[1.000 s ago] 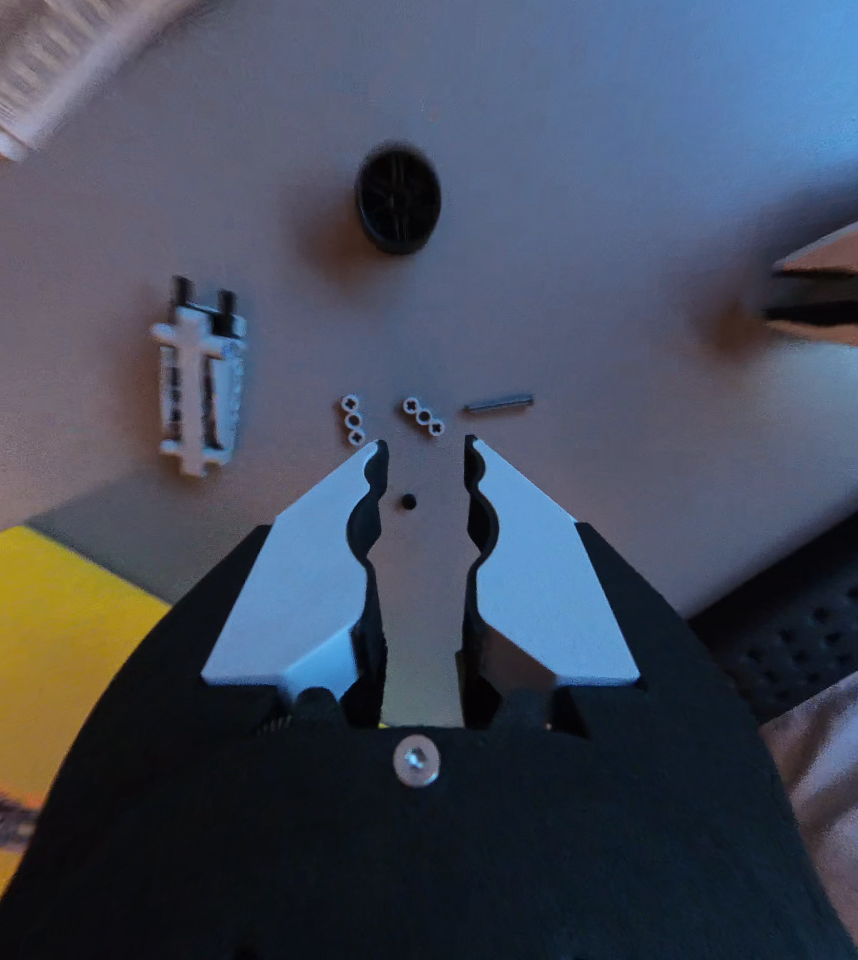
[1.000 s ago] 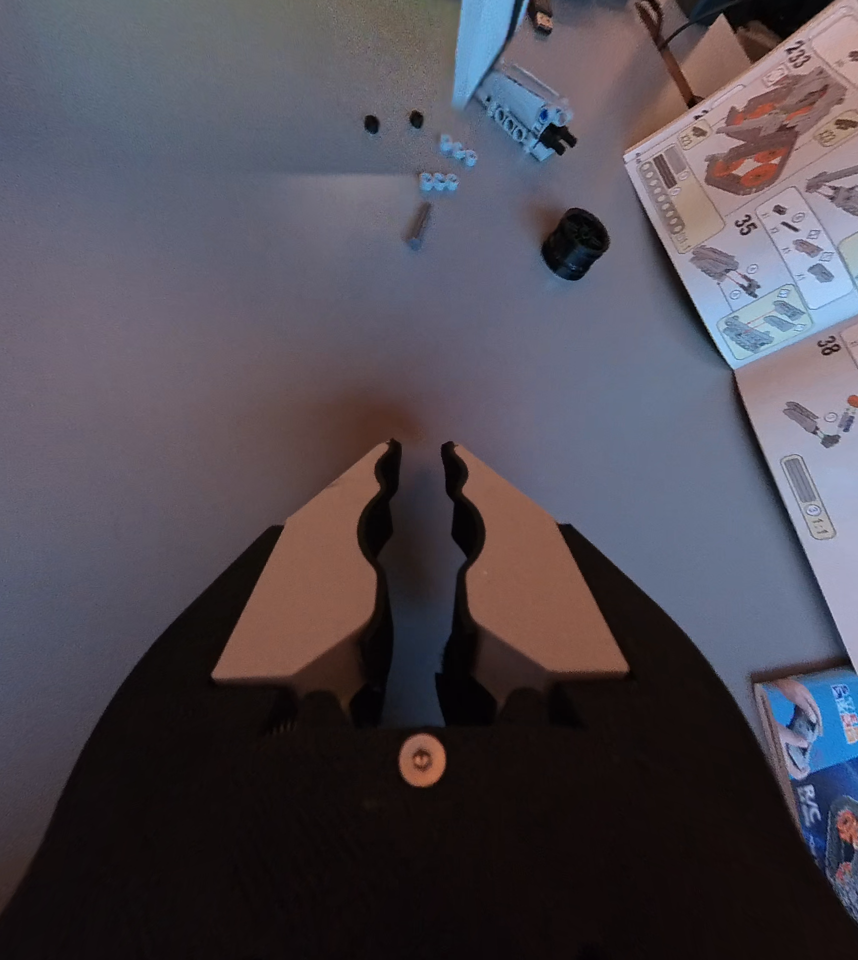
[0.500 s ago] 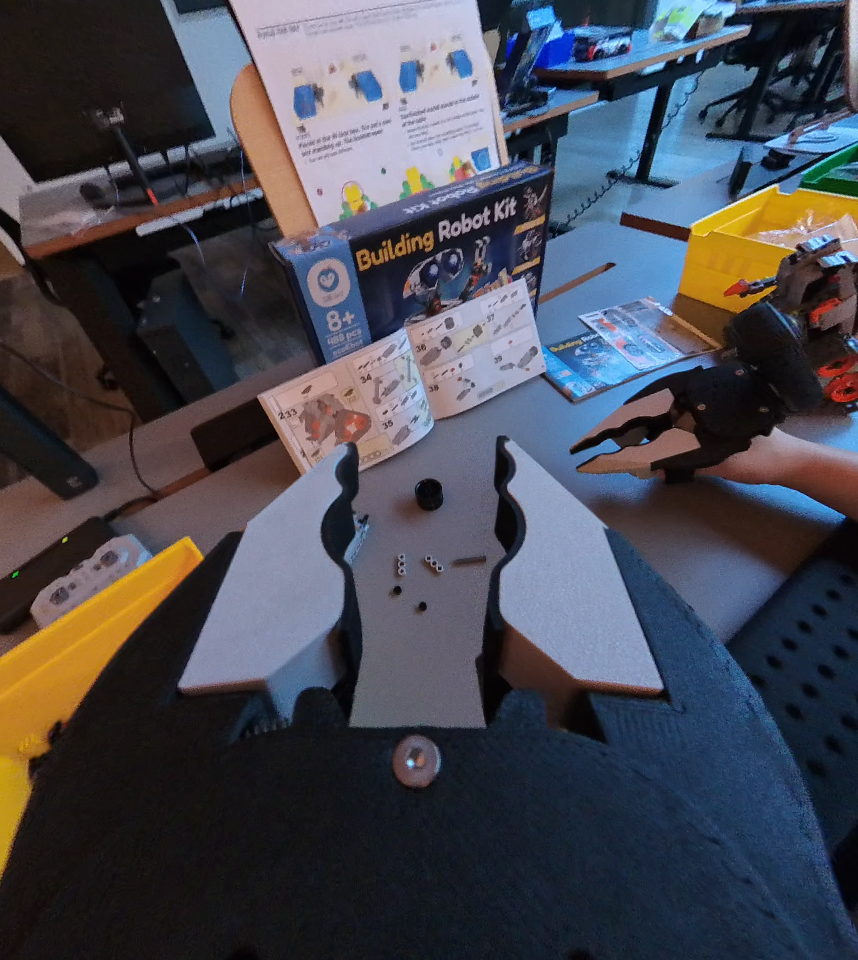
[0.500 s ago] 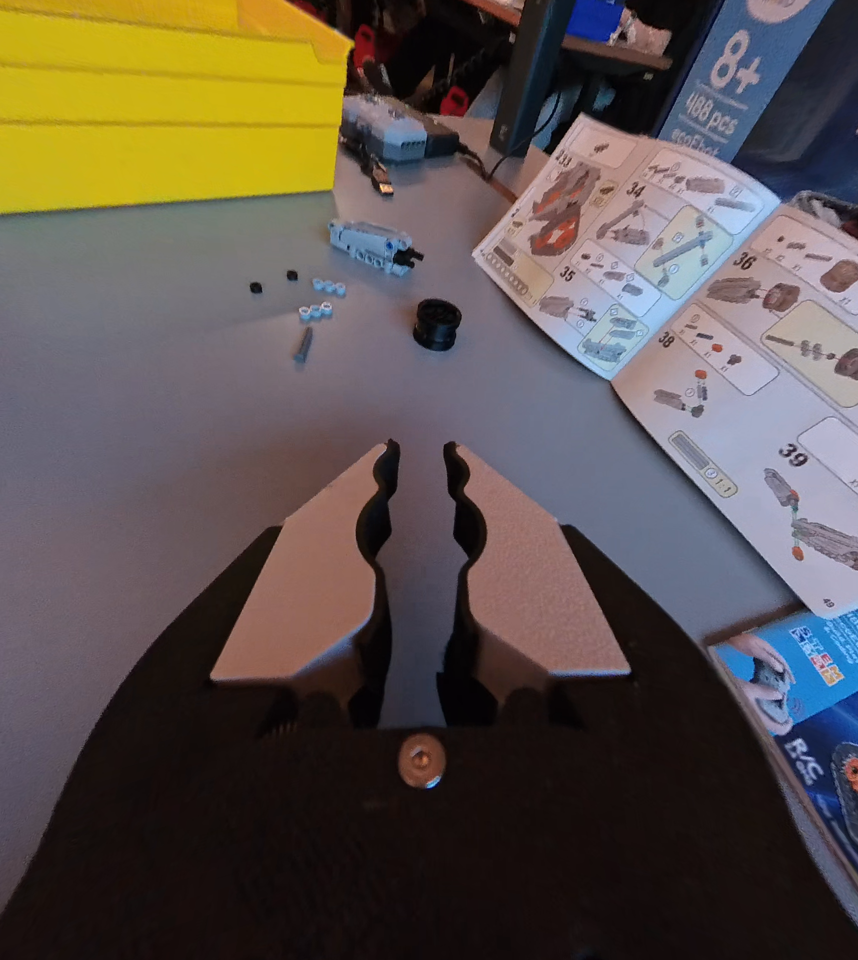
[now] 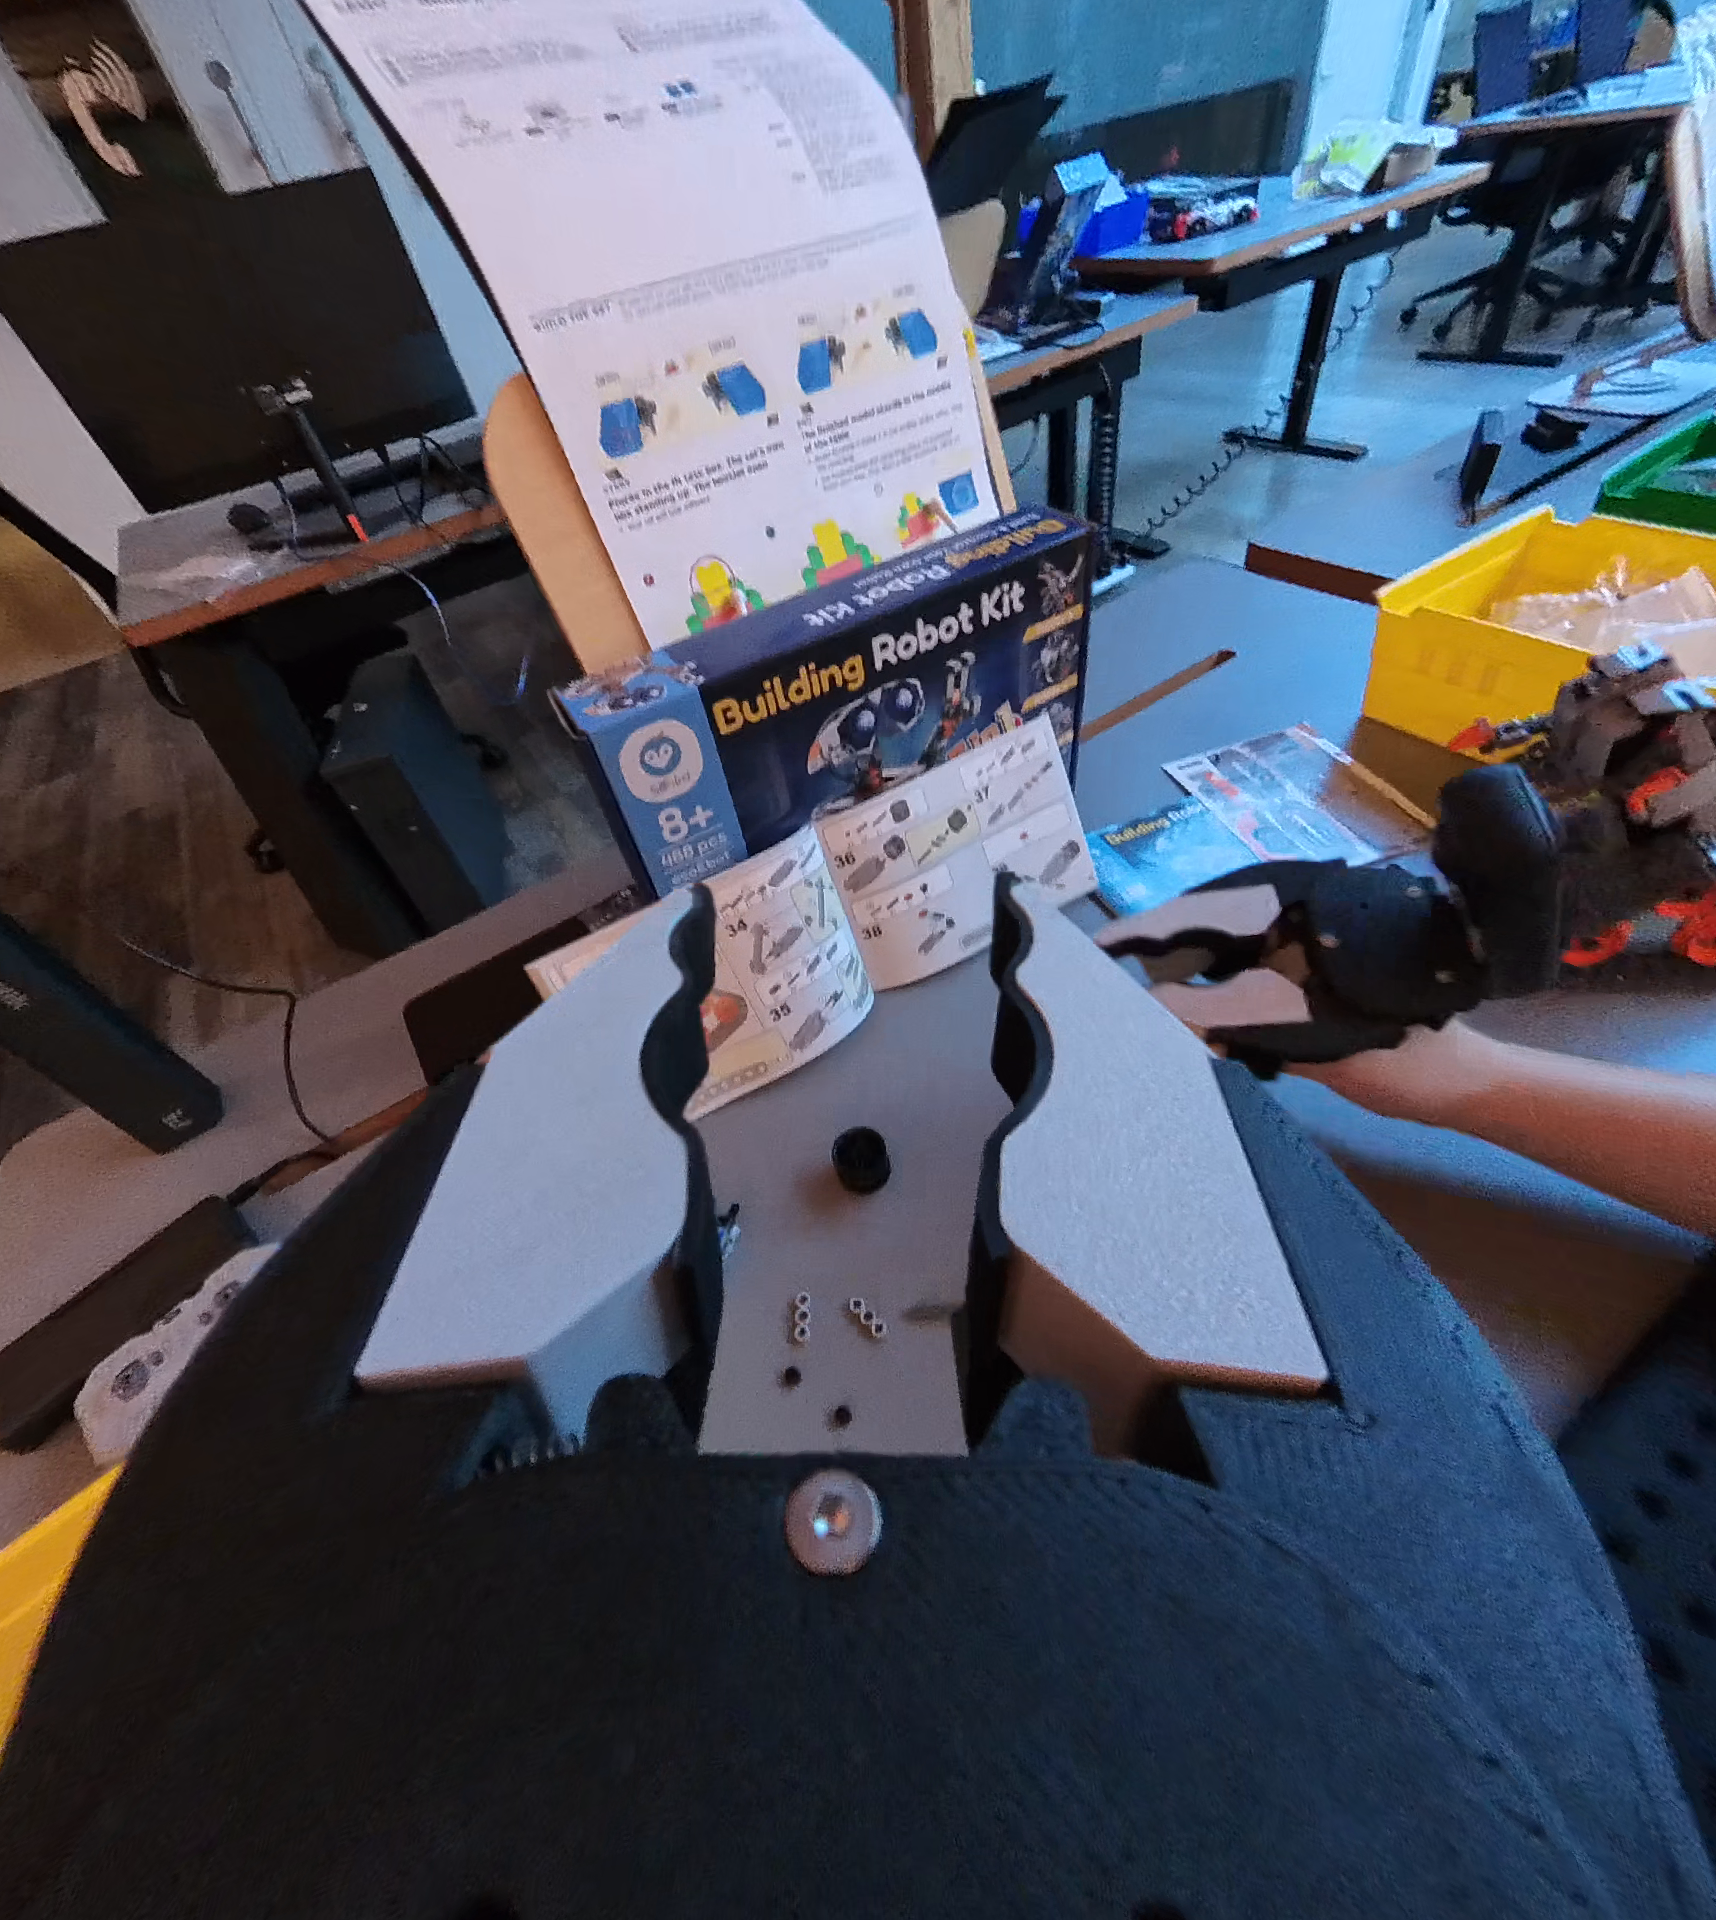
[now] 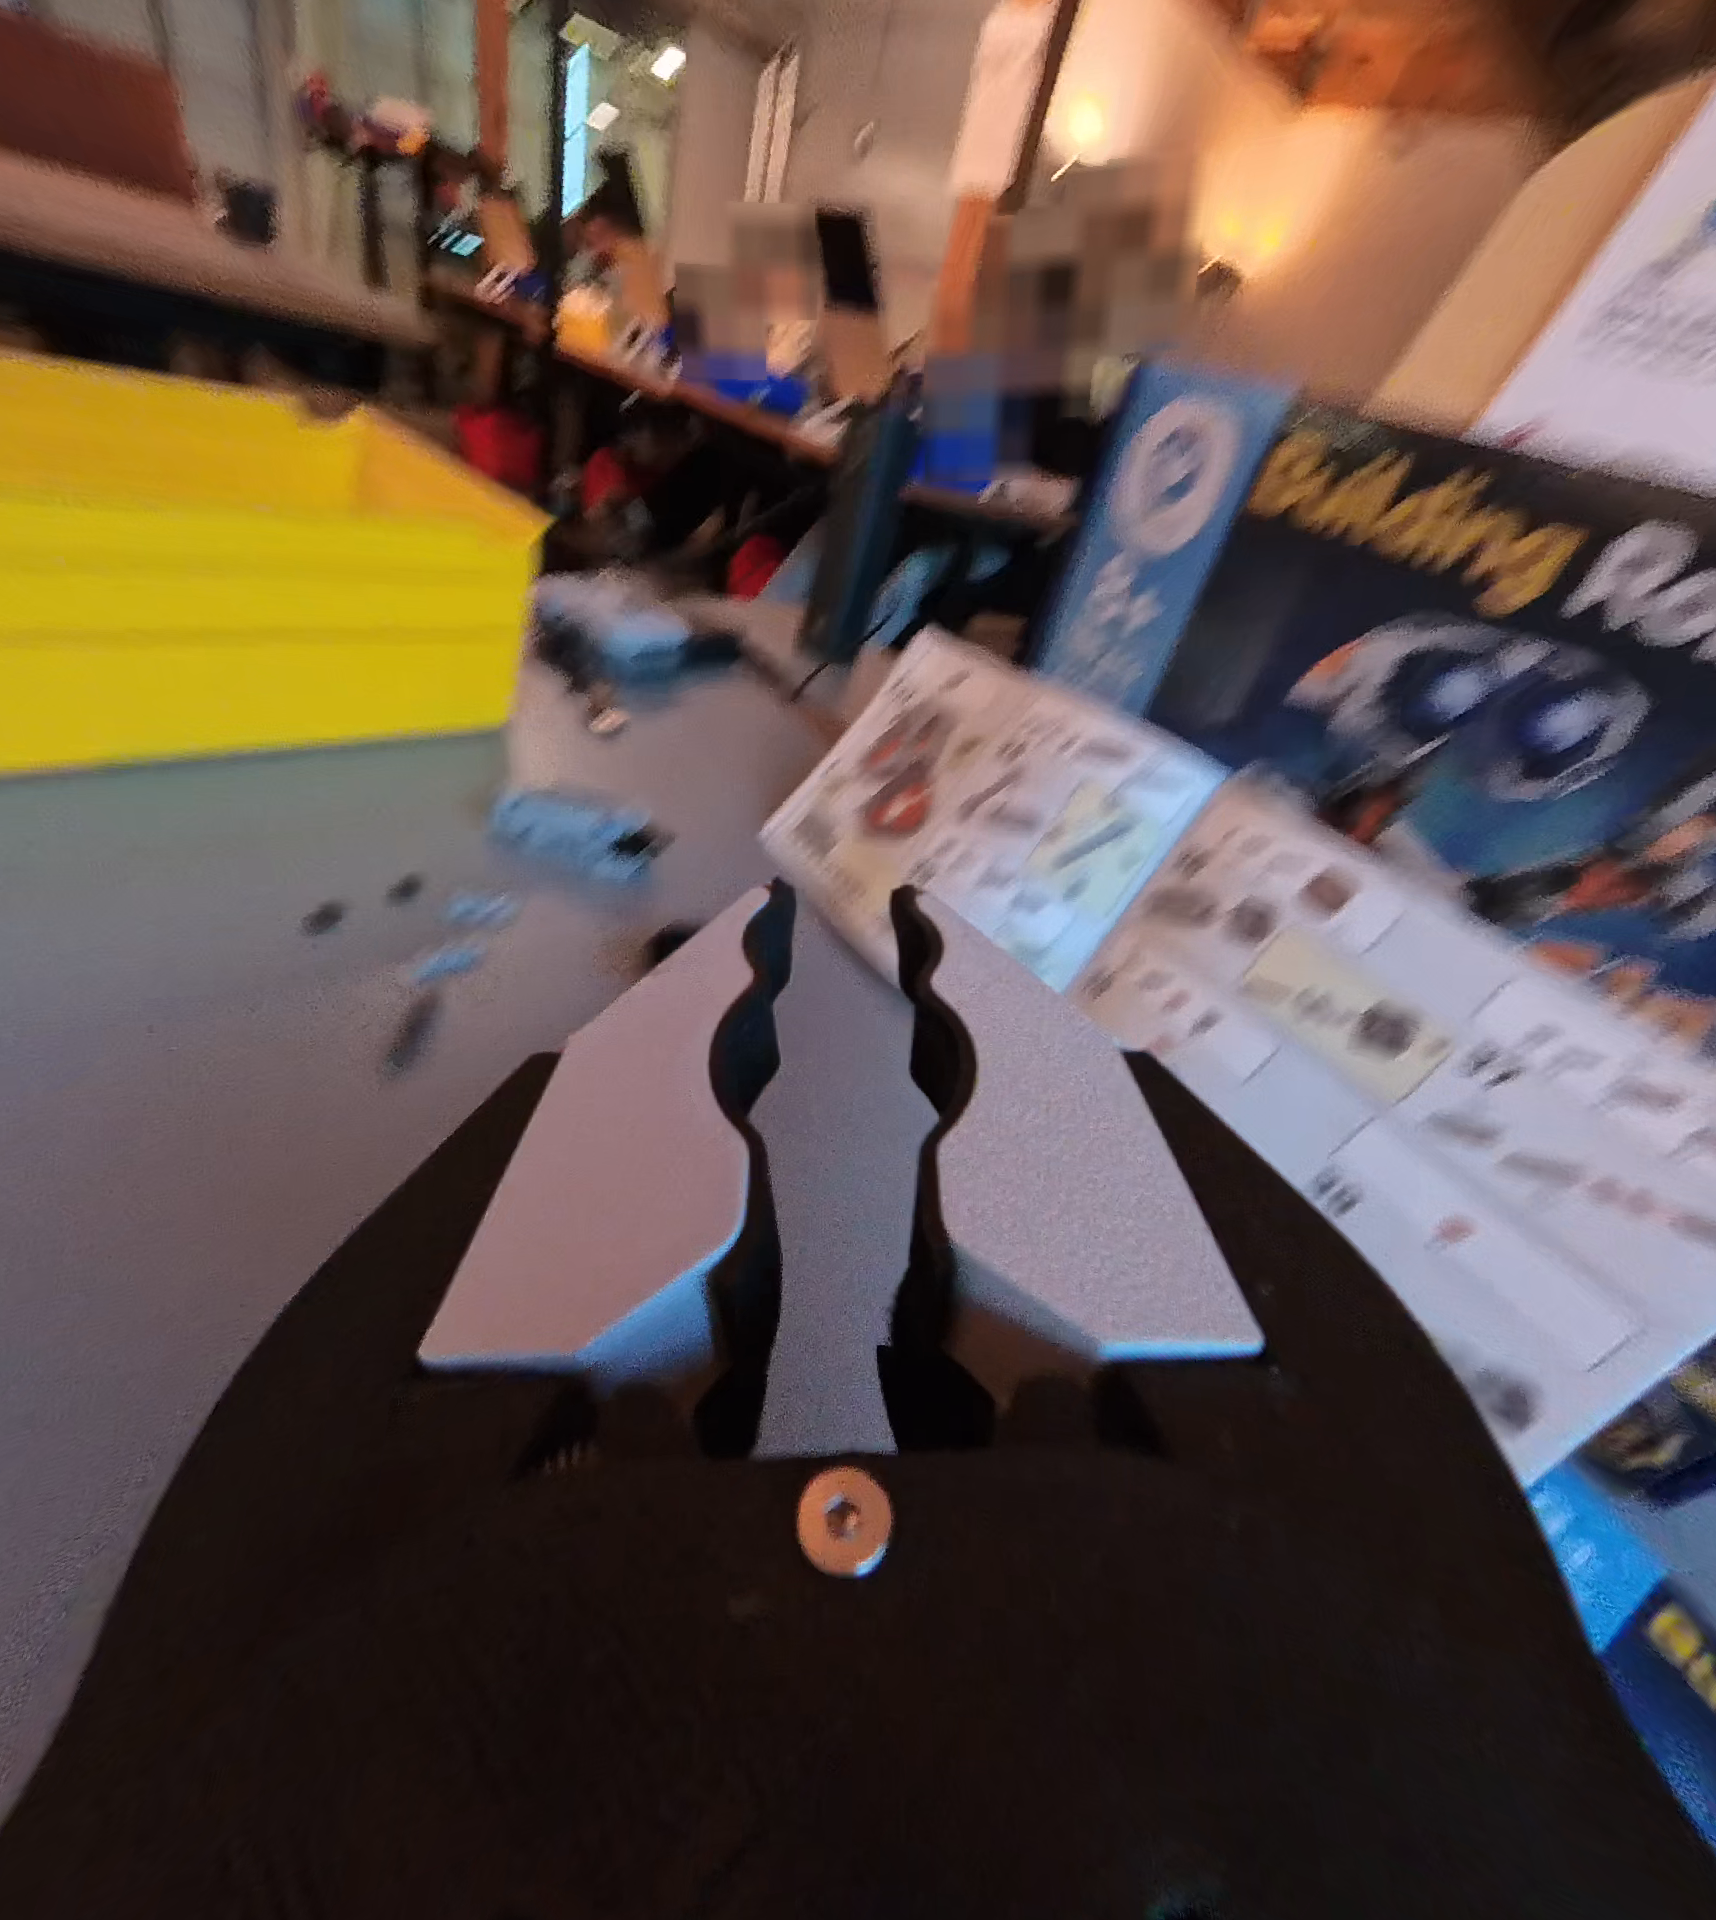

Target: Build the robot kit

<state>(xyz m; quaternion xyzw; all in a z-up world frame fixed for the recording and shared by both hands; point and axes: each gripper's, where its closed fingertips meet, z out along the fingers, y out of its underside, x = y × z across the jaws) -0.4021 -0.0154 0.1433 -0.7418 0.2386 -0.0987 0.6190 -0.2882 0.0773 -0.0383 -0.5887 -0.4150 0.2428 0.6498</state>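
My left gripper [image 5: 849, 902] is wide open and empty, held above the grey table [image 5: 833, 1081]. Between its fingers lie a black wheel hub [image 5: 860, 1158], two short rows of white bushings [image 5: 800, 1317], a grey axle [image 5: 927, 1314] and two black pins [image 5: 789, 1377]. My right gripper [image 6: 841, 899] is narrowly open and empty, low over the table; it also shows in the left wrist view [image 5: 1134, 971], held by a hand. The right wrist view is blurred; the small parts [image 6: 449, 935] and a grey-white assembly [image 6: 573, 831] lie ahead to its left.
An open instruction booklet [image 5: 833, 935] leans on a dark blue kit box [image 5: 833, 707] behind the parts. A black-and-orange robot model [image 5: 1643, 821] and a yellow bin [image 5: 1519, 634] stand at the right. Another yellow bin [image 6: 210, 582] is left. A black device [image 5: 106, 1320] lies far left. From my right tips it is roughly 20 cm to the grey-white assembly [image 6: 573, 831]; from my left, 30 cm.
My left gripper rose and tilted up from looking straight down at the parts, and its jaws opened wider. My right gripper also tilted up and is still moving; its gap is unchanged.
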